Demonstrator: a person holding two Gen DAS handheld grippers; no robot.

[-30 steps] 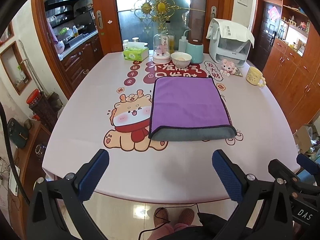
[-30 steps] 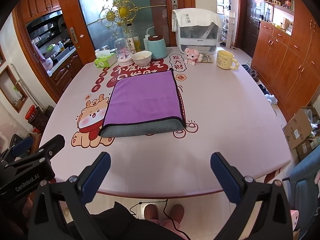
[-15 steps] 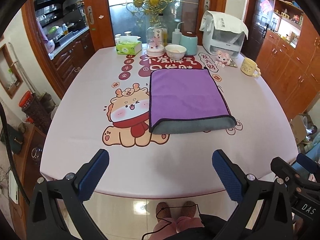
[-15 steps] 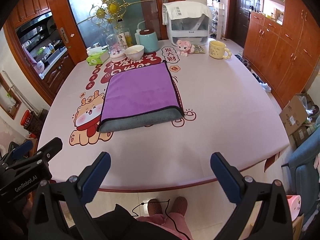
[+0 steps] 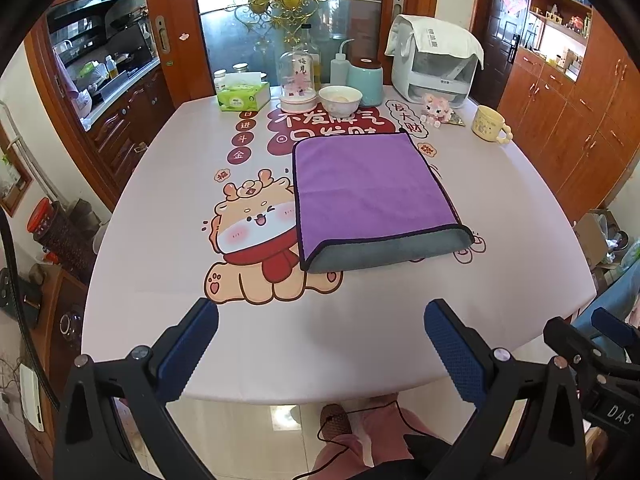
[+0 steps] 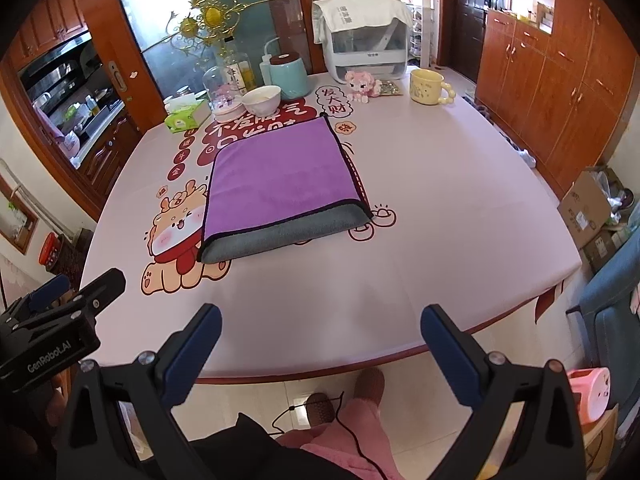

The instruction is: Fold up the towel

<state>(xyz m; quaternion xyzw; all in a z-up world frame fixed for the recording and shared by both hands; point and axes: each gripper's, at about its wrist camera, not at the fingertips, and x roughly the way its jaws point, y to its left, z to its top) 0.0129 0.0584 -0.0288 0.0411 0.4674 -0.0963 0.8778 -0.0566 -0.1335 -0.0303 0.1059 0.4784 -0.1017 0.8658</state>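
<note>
Table (image 5: 360, 340): pale pink cloth with a cartoon deer print and red characters, wooden rim showing at the near edge.
Floor (image 5: 240, 432): glossy cream tiles reflecting light.
Back wall: frosted glass door (image 5: 288, 48) with a gold ornament, framed in reddish wood.
Right side: tall reddish wooden cabinets (image 6: 560, 92), lit open shelves above.
Left side: kitchen counter (image 5: 112, 80) behind a glass partition.
Corner: cardboard boxes (image 6: 588, 208) on the floor.

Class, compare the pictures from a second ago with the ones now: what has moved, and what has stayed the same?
Both claws have drawn back and risen: more of the table and the floor below its near edge shows now. The left claw and the right claw stay wide open, holding nothing. The towel lies folded as before, and the bowl and mug have not moved.
</note>
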